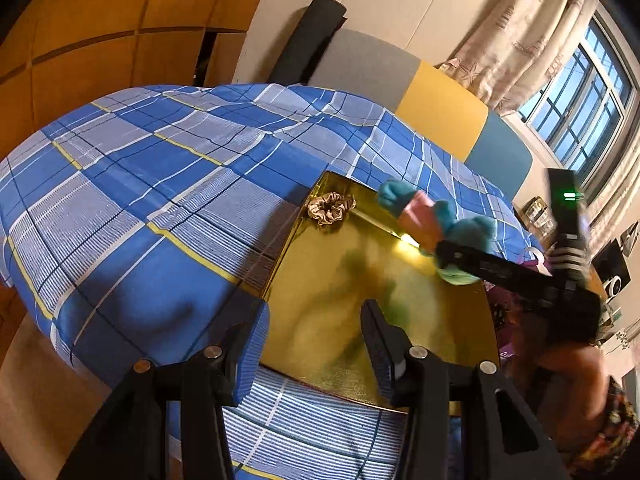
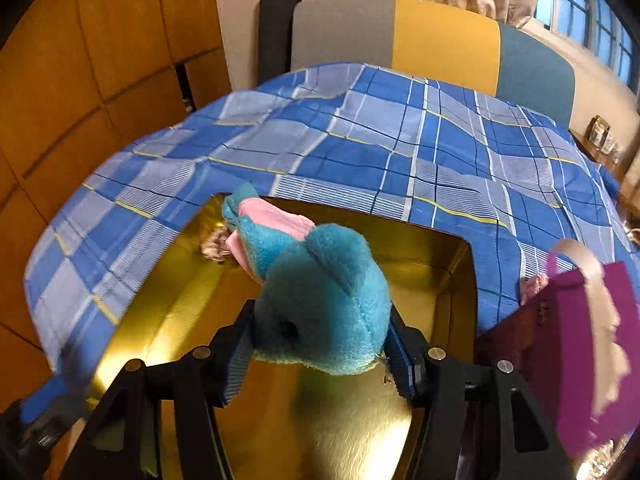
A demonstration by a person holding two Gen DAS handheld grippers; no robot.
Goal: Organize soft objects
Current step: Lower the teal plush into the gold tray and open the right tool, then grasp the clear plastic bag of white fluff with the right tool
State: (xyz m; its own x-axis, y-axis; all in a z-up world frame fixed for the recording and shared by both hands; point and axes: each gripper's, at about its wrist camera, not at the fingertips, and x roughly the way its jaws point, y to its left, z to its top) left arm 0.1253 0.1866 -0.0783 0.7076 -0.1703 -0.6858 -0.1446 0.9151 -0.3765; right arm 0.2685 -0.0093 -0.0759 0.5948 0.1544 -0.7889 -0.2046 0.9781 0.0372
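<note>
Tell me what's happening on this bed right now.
A person is sorting soft things into a shiny gold rectangular tray that lies on the blue plaid bedspread. The right gripper is shut on a teal and pink plush toy and holds it over the tray. The left gripper is open and holds nothing, poised at the tray's near edge. A beige satin scrunchie already lies in the tray's far corner. A purple paper bag sits beside the tray.
</note>
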